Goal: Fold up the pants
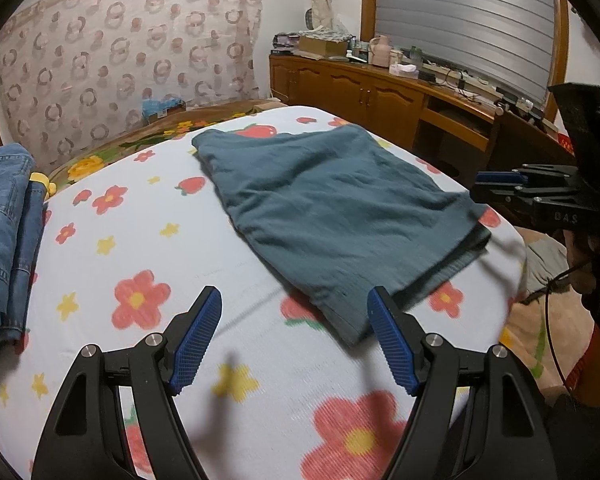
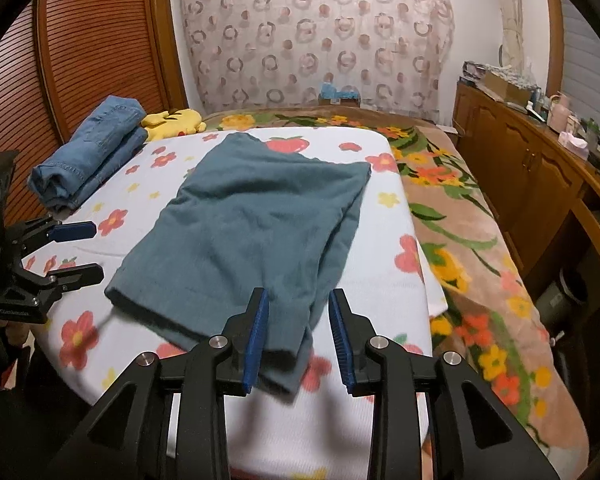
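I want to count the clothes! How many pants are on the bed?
2. Teal pants lie flat mid-bed, their near end by the right gripper. Folded jeans sit at the far left edge beside a yellow toy. Others could be hidden.

wall: ring-patterned curtain [image 2: 316, 40] | right: wooden cabinet [image 2: 532, 176] | left: slatted wooden door [image 2: 80, 60]

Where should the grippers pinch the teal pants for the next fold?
Probably the near hem of the teal knit pants, one corner each. The open right gripper already straddles its corner; the open left gripper comes in from the near side. That edge lies flat, layered and closest.
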